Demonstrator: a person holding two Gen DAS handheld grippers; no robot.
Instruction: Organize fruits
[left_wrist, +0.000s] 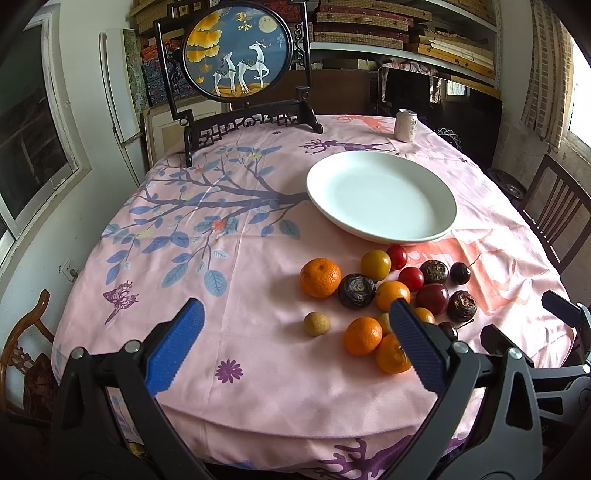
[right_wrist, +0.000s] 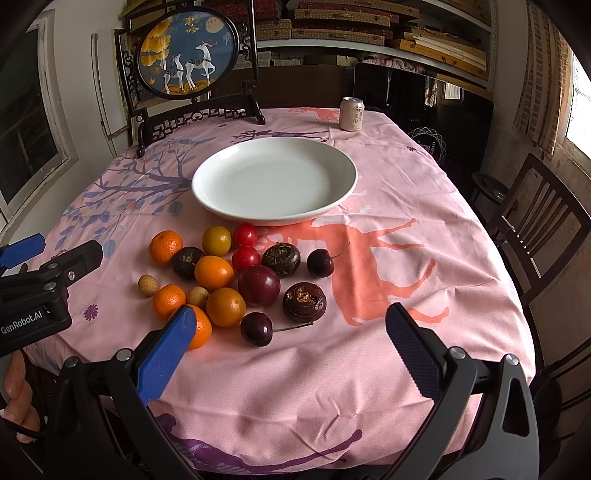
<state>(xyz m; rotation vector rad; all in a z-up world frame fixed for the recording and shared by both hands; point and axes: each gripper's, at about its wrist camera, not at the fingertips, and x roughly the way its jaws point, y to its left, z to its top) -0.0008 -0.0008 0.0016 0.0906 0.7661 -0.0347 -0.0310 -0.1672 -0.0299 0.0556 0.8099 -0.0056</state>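
A white plate (left_wrist: 380, 195) (right_wrist: 275, 181) with nothing in it sits mid-table on a pink cloth. In front of it lies a cluster of fruit: orange tangerines (left_wrist: 320, 277) (right_wrist: 165, 246), a yellow plum (right_wrist: 216, 240), red cherry tomatoes (right_wrist: 245, 257), a dark red plum (right_wrist: 259, 285), brown water chestnuts (right_wrist: 304, 301), dark cherries (right_wrist: 256, 328) and small tan longans (left_wrist: 316, 324). My left gripper (left_wrist: 295, 314) hangs open over the near edge, its right finger just in front of the tangerines. My right gripper (right_wrist: 291, 321) is open too, with a cherry between its tips farther off.
A carved stand with a round deer picture (left_wrist: 236, 55) occupies the far left of the table; a drink can (right_wrist: 352, 113) stands at the far right. Wooden chairs (right_wrist: 532, 221) flank the right side. A hand (right_wrist: 16, 391) holds the left gripper's body.
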